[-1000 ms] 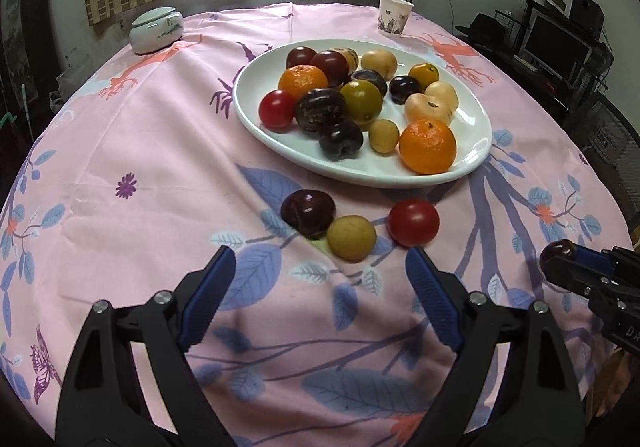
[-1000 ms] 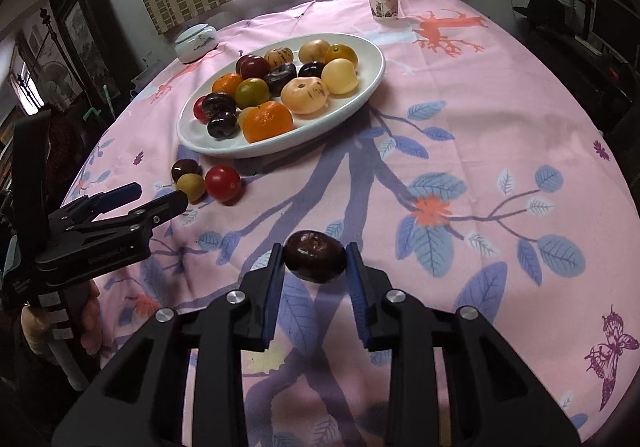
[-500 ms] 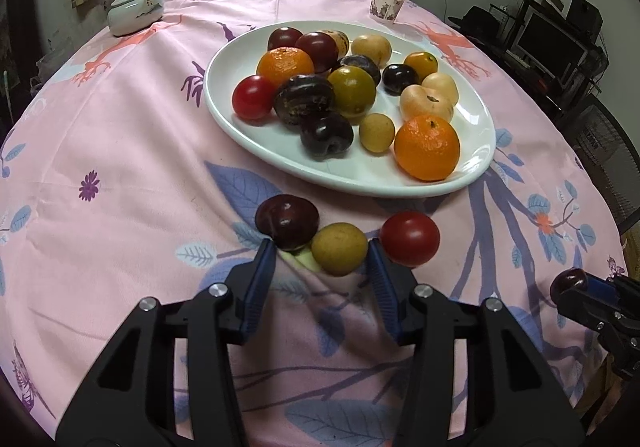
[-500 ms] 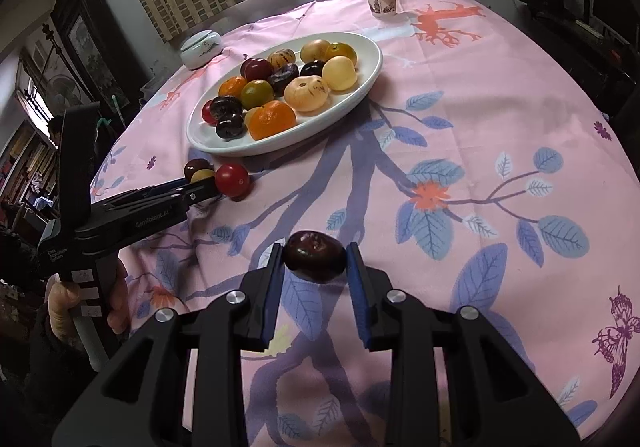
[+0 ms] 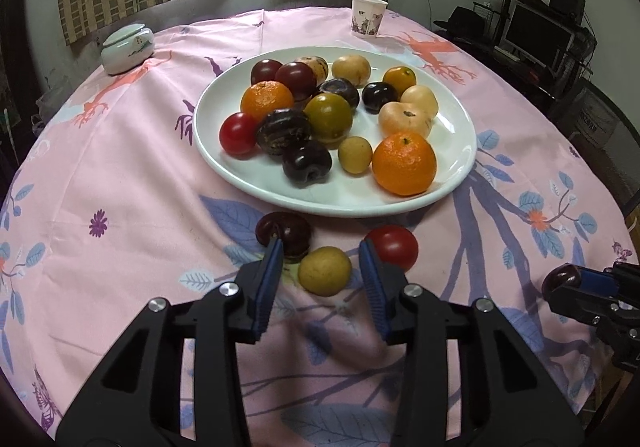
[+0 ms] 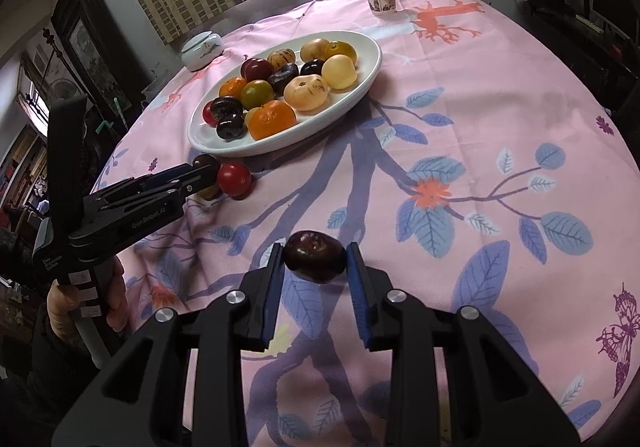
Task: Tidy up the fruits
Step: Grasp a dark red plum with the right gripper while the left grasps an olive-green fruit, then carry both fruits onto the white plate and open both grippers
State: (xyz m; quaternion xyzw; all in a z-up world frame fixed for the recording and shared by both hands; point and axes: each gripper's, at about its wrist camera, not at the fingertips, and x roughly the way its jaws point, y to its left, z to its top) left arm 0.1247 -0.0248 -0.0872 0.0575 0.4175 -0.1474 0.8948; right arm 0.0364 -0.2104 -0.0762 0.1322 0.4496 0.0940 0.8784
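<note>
Our left hand-held gripper [image 5: 320,267] stands apart around a small yellow-green round fruit [image 5: 325,270] on the desk, beside the white oval plate [image 5: 452,119]. Our right hand-held gripper [image 6: 315,267] clamps a dark purple plum [image 6: 315,257] above the pink floral tablecloth [image 6: 500,107].

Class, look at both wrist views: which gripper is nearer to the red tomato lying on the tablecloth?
Left. The left gripper sits open right beside the red tomato, around the yellow fruit. The right gripper holds a dark plum farther off.
</note>
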